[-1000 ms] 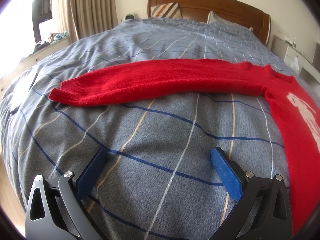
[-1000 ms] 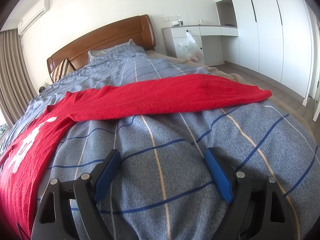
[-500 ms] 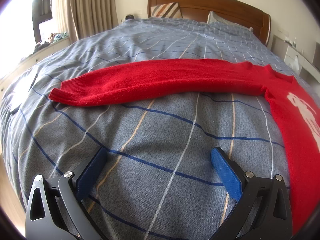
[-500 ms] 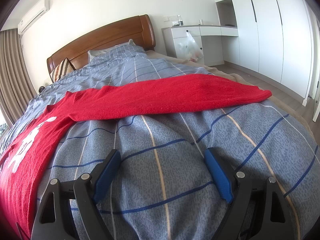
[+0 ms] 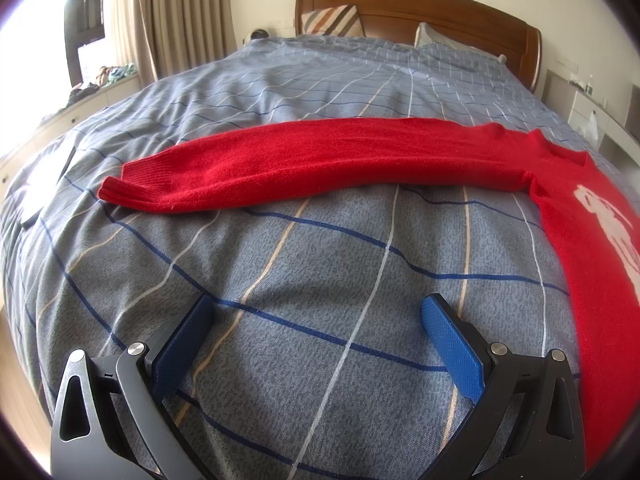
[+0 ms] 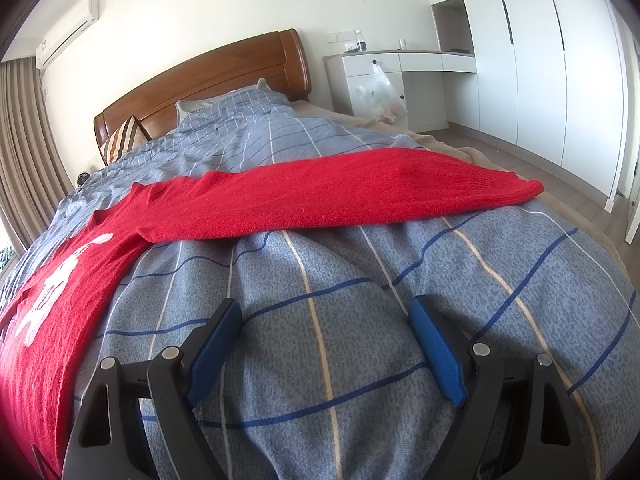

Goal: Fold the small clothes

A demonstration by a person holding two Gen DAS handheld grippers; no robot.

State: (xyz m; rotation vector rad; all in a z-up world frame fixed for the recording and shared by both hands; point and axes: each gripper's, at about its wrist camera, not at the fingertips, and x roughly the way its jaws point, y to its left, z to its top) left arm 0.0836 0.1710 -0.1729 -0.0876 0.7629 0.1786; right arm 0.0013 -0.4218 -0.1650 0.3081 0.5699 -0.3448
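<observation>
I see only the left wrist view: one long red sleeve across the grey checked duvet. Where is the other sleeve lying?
Observer: The red knitted sweater's other sleeve lies stretched out flat toward the white wardrobe side.
Operator: Is the right gripper holding it?
Observer: No. The right gripper is open over bare grey checked duvet, short of the sleeve.
Operator: Where does that sleeve end?
Observer: Its cuff lies close to the duvet's edge.
</observation>
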